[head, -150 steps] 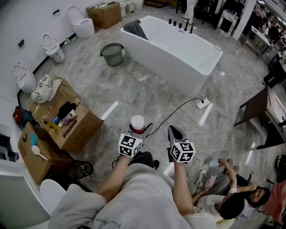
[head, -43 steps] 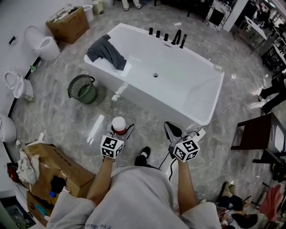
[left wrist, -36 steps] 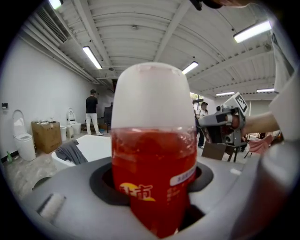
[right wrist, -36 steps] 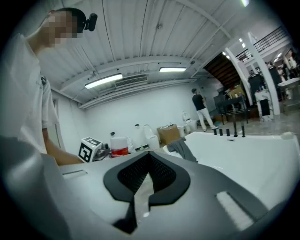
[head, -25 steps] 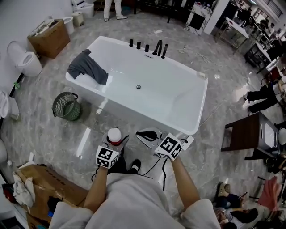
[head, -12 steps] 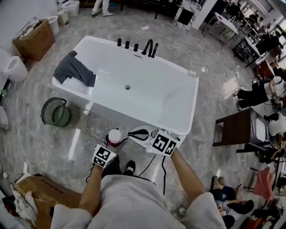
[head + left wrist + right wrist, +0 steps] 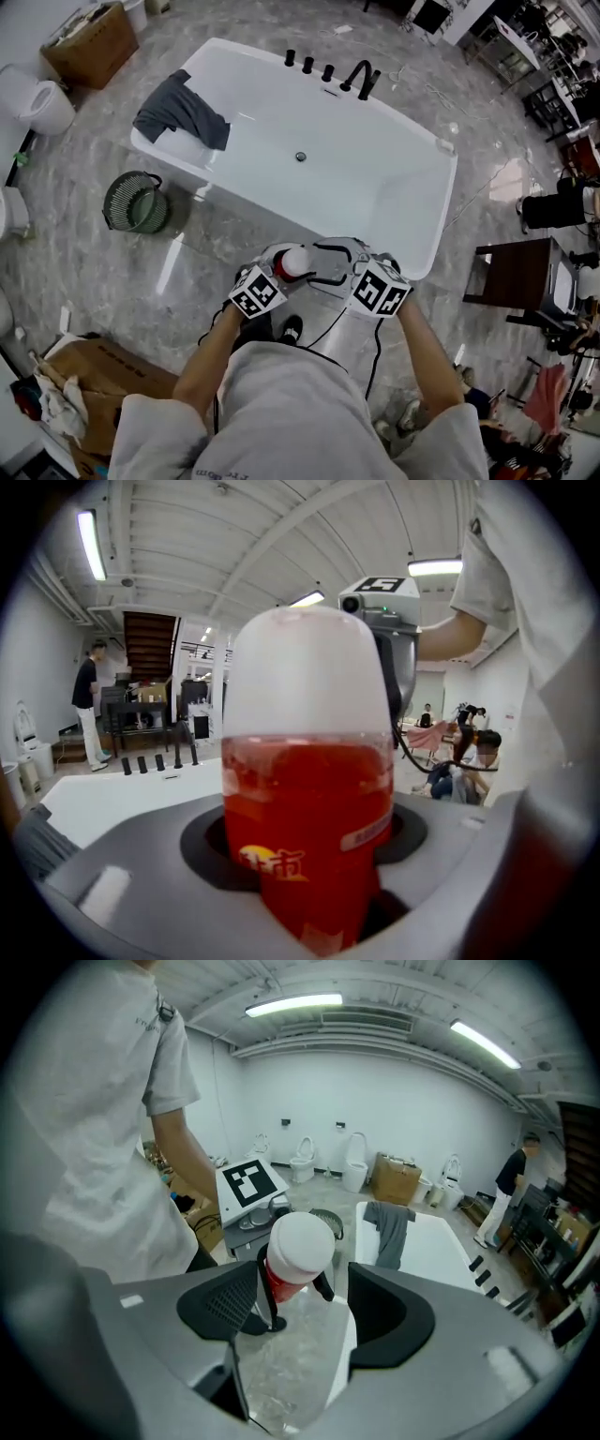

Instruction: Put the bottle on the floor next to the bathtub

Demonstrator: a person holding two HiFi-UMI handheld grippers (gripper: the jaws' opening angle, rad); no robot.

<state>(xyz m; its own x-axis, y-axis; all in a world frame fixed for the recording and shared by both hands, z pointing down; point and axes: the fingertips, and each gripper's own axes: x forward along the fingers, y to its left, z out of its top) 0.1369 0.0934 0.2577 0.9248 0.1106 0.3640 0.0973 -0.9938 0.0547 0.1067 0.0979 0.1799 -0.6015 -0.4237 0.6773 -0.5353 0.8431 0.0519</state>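
The bottle (image 7: 292, 263) is red with a white cap and stays upright above the grey marble floor (image 7: 202, 272), just in front of the white bathtub (image 7: 281, 214). My left gripper (image 7: 279, 266) is shut on its red body (image 7: 307, 799), which fills the left gripper view. My right gripper (image 7: 323, 265) points left at the bottle and its jaws are opening. In the right gripper view the white cap (image 7: 300, 1241) sits at the tips of the right gripper (image 7: 300, 1312), between them, and the pads do not press on it.
A dark cloth (image 7: 178, 108) hangs over the tub's left end and black taps (image 7: 328, 73) line its far rim. A green basket (image 7: 136, 202) stands on the floor to the left. Cardboard boxes (image 7: 94, 370) lie at lower left, a dark table (image 7: 520, 281) at right.
My right gripper has swung left until it meets the bottle, and its jaws have gone from shut to spread. The left gripper and the bottle have drifted a little right, closer to the tub.
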